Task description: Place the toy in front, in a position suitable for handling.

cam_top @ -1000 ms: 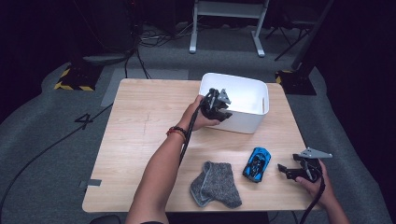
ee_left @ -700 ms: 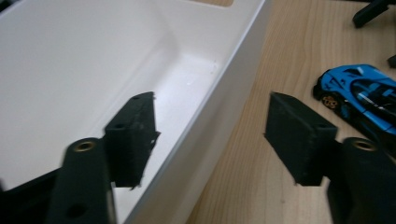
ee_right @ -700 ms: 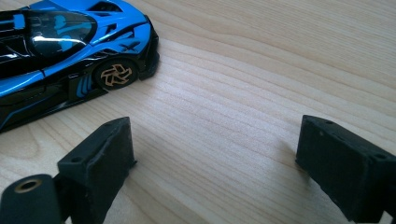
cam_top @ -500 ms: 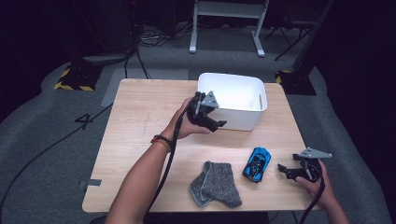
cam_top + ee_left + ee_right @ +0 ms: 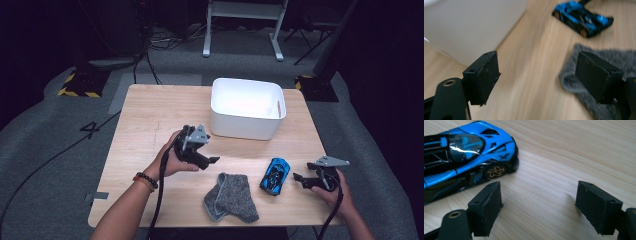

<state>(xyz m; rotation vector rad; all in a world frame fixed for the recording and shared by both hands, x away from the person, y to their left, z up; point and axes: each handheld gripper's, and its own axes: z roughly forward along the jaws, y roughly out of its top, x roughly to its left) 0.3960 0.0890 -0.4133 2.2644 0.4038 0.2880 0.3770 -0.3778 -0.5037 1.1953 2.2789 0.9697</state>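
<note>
Jaws of the left gripper (image 5: 212, 161) have just opened, empty, nearing the grey knitted cloth (image 5: 231, 196); right gripper (image 5: 298, 178) jaws, empty too, have been narrowing beside the blue toy car (image 5: 461, 157), which needs straddling next.

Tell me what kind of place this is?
Likely a lab or studio data-collection setup, not a home: a lone wooden table on grey carpet, hazard-striped tape on the floor, loose cables and a metal stand against dark surroundings.
</note>
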